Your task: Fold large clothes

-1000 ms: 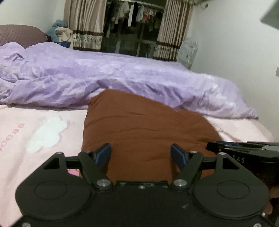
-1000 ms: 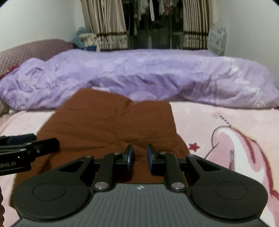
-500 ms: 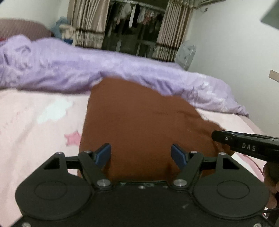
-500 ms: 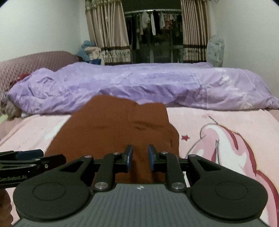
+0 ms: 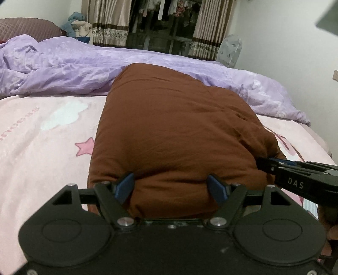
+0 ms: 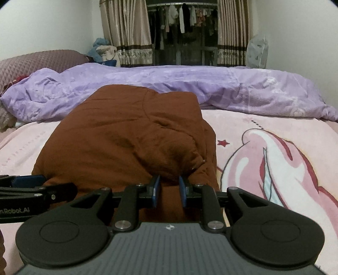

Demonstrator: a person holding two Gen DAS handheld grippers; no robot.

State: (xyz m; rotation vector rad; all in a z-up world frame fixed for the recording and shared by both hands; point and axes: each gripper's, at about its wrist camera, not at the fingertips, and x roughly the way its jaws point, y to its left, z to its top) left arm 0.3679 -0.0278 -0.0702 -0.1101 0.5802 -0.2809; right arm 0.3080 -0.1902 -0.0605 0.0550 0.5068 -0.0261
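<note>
Two grippers at brown garment (image 5: 175, 131) | left gripper (image 5: 171, 186): spread wide, cloth bulging between fingers | right gripper (image 6: 168, 185): pinching garment fold | pink bed (image 6: 264, 152), purple duvet (image 6: 190, 84) behind

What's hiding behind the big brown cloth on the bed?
Behind the folded brown garment lies a crumpled purple quilt, stretched across the pink cartoon bedsheet. The part of the quilt directly behind the garment is covered and cannot be seen.

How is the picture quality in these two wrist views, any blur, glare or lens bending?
Left wrist view: dim indoor light, brown garment soft and grainy, right wall and purple duvet bowed by the fisheye. Right wrist view: dark rounded corners, no harsh glare, pink bedsheet reasonably sharp, hanging clothes too murky to read.
</note>
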